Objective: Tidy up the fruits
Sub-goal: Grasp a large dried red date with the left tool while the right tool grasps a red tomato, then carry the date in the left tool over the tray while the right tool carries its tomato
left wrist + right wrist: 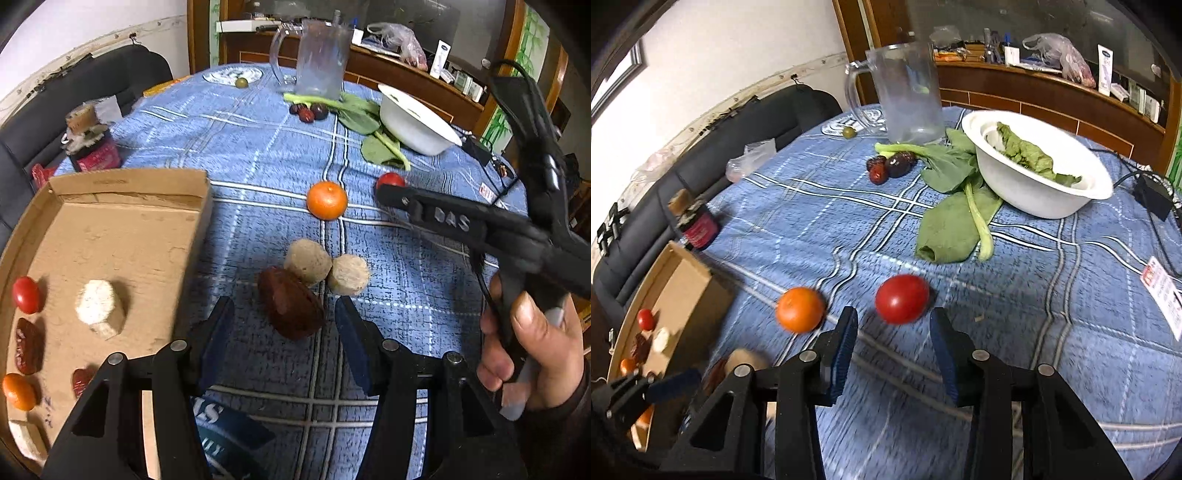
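A cardboard tray (pixel 122 184) at the left holds a cherry tomato (pixel 26 294), a pale cut chunk (pixel 99 307), red dates (pixel 27 345) and a small orange (pixel 18 391). My left gripper (pixel 284 317) is open, its jaws either side of a dark red date (pixel 290 302) on the blue cloth. Two pale chunks (pixel 308 260) lie just beyond it. An orange (pixel 327 200) lies farther out. My right gripper (pixel 894 325) is open, just in front of a red tomato (pixel 902 298); the orange (pixel 799 309) lies to its left.
A white bowl (pixel 1034 199) of greens, loose green leaves (pixel 953 221), more dates (pixel 890 166), a clear plastic jug (pixel 905 92) and a small green fruit (pixel 848 132) sit at the far side. A dark jar (pixel 698 225) stands near the tray. A wooden shelf is behind.
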A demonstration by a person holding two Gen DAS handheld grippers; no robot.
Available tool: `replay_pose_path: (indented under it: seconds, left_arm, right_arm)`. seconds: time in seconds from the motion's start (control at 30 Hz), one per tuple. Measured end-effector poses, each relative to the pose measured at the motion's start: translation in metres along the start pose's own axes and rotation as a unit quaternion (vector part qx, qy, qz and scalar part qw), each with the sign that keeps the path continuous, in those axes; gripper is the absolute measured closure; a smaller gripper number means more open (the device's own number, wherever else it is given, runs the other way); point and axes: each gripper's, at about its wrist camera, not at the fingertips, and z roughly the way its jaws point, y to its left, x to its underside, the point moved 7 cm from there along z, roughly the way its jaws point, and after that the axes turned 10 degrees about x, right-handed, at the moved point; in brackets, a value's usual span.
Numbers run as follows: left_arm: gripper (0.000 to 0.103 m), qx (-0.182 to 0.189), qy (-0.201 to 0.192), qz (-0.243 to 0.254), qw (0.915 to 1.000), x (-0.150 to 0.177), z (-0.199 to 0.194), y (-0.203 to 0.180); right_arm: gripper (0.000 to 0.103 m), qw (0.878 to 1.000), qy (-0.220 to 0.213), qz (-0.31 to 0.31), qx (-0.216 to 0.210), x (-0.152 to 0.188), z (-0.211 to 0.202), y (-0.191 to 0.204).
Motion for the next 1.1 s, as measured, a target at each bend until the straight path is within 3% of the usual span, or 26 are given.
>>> replay_pose_path:
  seconds: [0.1, 0.23, 0.33, 0.73, 1.1]
  left_arm:
    - [0.051, -0.005, -0.014, 0.009, 0.9998, -0.003, 0.003, -0.003]
    - [0.071, -0.014, -0.023, 0.013, 0.9995, -0.004, 0.002, 0.001]
    - [0.071, 0.008, -0.027, -0.005, 0.9996, -0.003, -0.003, 0.007]
    - [0.071, 0.031, -0.058, 0.009, 0.9978, 0.01, -0.049, -0.006]
    - [0.071, 0.004, -0.081, 0.02, 0.9965, 0.016, -0.083, 0.002]
  right_arm:
    - [0.071, 1.0, 0.001, 0.008, 0.0, -0.003, 0.011, -0.003]
    - [0.071, 1.0, -0.003, 0.006, -0.002, -0.002, 0.005, -0.004]
    - [0.071, 1.0, -0.01, 0.012, -0.01, 0.006, -0.012, -0.005]
    - [0.071, 0.997, -0.048, 0.008, -0.059, 0.046, -0.102, 0.01]
    - [0.071, 0.995, -0.058, -0.009, -0.079, 0.069, -0.141, 0.036]
